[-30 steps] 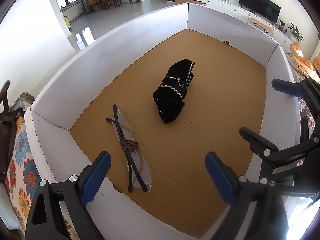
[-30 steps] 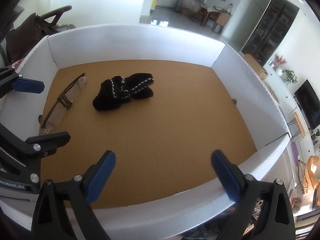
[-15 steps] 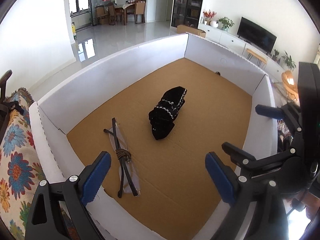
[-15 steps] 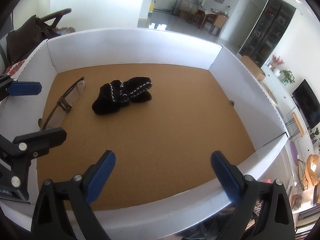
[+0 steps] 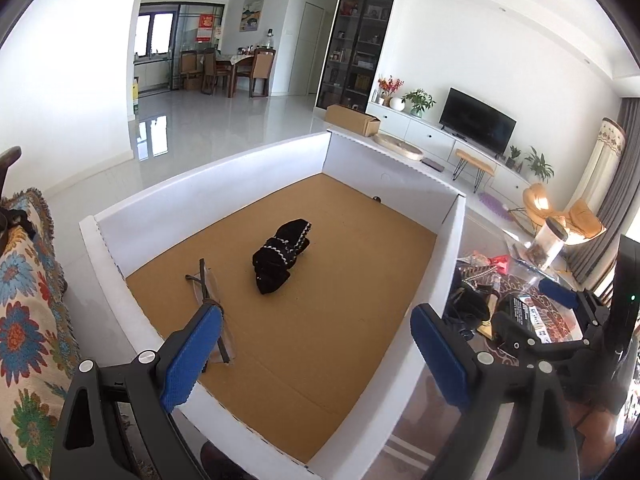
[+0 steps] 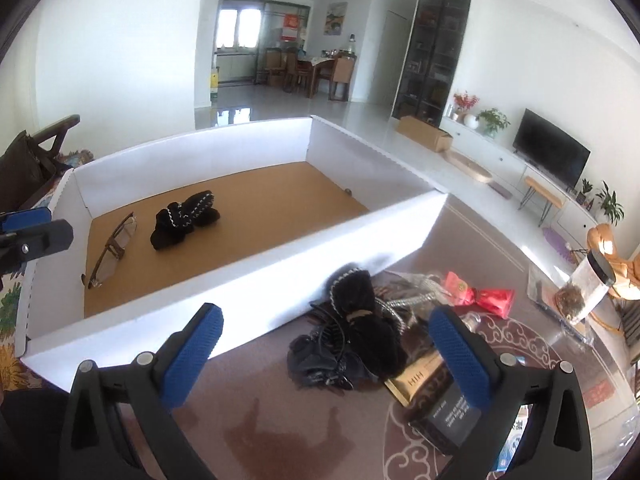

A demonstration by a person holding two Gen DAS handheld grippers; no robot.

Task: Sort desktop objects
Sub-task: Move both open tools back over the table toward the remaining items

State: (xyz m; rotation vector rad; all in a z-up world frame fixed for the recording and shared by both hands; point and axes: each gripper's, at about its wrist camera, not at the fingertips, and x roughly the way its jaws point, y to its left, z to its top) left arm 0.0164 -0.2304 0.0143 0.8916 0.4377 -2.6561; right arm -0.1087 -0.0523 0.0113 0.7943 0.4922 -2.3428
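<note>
left gripper jaws spread, empty | right gripper jaws spread, empty, above black pouch | box: glasses beside black cloth

Glasses left of sock – both in box.
</note>
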